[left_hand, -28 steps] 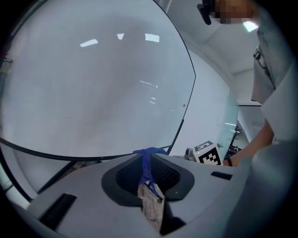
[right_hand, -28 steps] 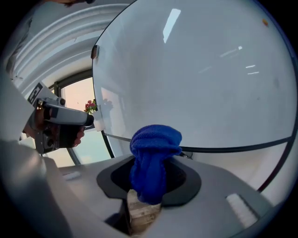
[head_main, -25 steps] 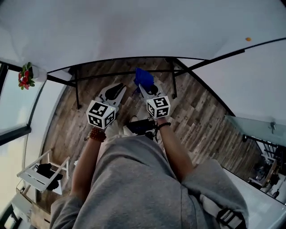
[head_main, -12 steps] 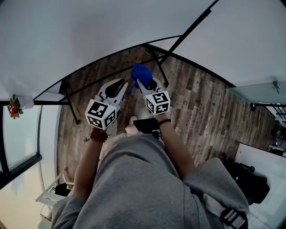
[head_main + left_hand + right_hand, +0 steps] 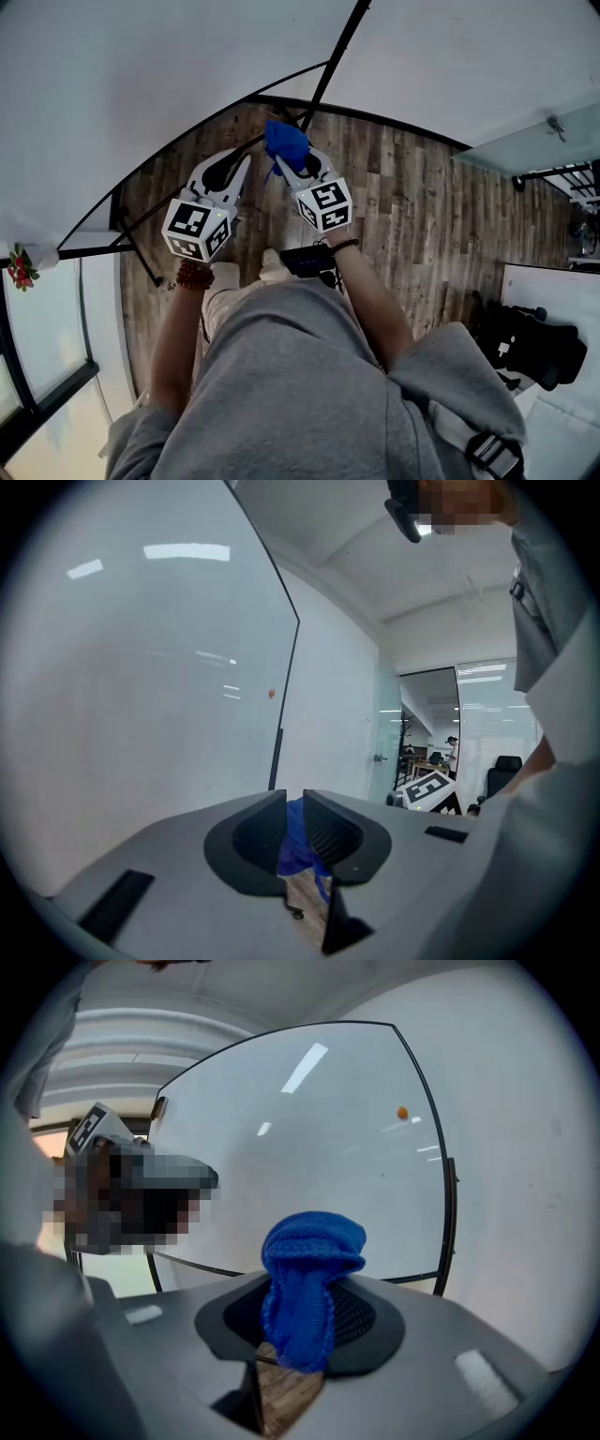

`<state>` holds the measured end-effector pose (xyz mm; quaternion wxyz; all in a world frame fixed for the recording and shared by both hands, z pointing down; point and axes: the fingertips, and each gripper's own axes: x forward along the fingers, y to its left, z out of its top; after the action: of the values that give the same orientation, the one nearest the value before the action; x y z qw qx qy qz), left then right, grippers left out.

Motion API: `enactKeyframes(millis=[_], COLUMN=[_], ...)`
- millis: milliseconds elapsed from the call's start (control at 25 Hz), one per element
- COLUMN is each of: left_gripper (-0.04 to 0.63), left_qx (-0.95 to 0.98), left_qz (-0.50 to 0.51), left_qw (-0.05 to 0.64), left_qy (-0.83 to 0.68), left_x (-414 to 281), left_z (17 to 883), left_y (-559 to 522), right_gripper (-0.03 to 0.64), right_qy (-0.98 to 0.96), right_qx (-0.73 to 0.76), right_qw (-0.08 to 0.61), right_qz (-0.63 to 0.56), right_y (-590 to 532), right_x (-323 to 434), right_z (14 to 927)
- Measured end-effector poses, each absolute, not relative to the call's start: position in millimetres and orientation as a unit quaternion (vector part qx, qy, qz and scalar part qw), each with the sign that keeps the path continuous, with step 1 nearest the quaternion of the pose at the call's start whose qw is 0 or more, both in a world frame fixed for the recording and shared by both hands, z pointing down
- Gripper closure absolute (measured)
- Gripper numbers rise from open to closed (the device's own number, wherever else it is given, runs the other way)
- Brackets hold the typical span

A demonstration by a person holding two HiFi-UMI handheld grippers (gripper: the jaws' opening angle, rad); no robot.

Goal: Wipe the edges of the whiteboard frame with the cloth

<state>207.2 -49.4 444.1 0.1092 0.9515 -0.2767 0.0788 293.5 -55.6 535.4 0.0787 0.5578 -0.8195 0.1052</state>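
Holding the cloth: we have the blue cloth [image 5: 311, 1279] bunched and pinched in the right gripper [image 5: 300, 1314]. Its jaws are closed on the lower fold. The rounded top stands out past the tips, short of the whiteboard frame [image 5: 448, 1227] and not touching it.
Left gripper: the left gripper [image 5: 295, 808] hangs just beside the right one, also short of the frame, with its jaws a narrow gap apart. Blue shows through that gap, but in the head view the cloth [image 5: 284, 141] sits clear of its tips, so we judge that it grips nothing.
Task state: by our reading, no edge of the frame is under the cloth yet.
Risk, slip: the cloth is held by one fold only, so dragging it along the frame could pull it out of the jaws.
Risk, scrape: if the bunch rolls aside, the hard jaw tips would meet the frame or the board surface [image 5: 309, 1129] inside it.
Risk, push: the board stands on thin black legs [image 5: 131, 234], and we expect a hard press could shift it.
Edges: the frame's upright side and lower rail meet at a corner ahead of the cloth.
Open room: wooden floor [image 5: 422, 216] lies open beyond the frame's upright side. Below the lower rail, the legs and our feet [image 5: 272, 270] crowd the way.
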Motion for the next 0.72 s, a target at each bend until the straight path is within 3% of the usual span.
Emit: enactKeyframes(millis=[320, 720], left_gripper=[0.534, 0.534], left_qx=[0.947, 0.901], left_qz=[0.045, 0.033], left_qw=[0.009, -0.063], left_qy=[-0.319, -0.427], left_x=[215, 217], left_z=[364, 308], left_y=[-73, -92], right_gripper=[0.472, 0.471], right_qy=[-0.817, -0.802], right_qx=[0.574, 0.594], right_qw=[0.047, 0.022], right_qz=[0.023, -0.064], right_y=[-74, -70], right_x=[308, 312], right_z=[438, 336])
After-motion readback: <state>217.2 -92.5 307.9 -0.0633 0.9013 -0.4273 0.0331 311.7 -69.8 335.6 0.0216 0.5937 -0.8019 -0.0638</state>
